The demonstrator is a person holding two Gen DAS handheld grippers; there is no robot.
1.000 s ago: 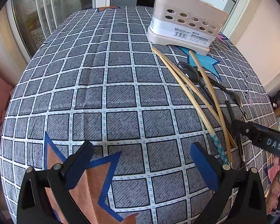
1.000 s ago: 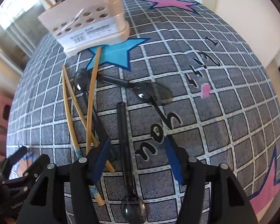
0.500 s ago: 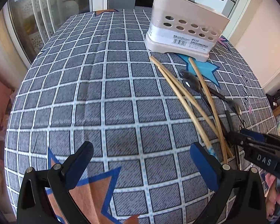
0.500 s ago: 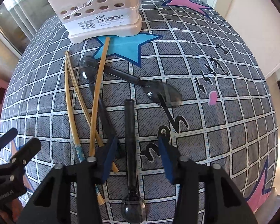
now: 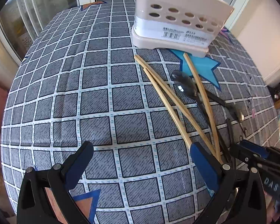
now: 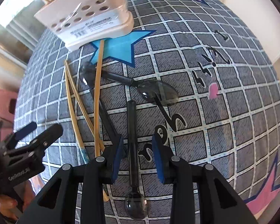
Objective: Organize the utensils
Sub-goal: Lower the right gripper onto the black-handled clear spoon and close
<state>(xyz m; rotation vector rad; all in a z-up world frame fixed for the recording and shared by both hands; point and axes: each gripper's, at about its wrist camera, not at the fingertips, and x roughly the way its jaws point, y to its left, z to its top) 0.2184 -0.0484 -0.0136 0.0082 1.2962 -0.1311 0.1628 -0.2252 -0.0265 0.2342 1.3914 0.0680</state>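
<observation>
Tongs on my right hand (image 6: 138, 156) have been closing around the long dark spoon (image 6: 132, 141), not pinching yet; left tongs (image 5: 141, 166) spread wide.

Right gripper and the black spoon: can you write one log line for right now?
right gripper: jaws just closing, astride black spoon handle, pads not touching | left gripper: open, empty | holder: upright on tablecloth

A holder (image 6: 87, 21) is standing at the far end of the table (image 5: 65, 93). Three sticks (image 5: 177, 102) are lying in front of it, crossing over a spoon (image 5: 186, 87). Right of them, a second spoon (image 6: 153, 91) is lying sideways. A third spoon (image 6: 132, 149) is lying nearer, with a gripper finger sitting on each side of its handle.
</observation>
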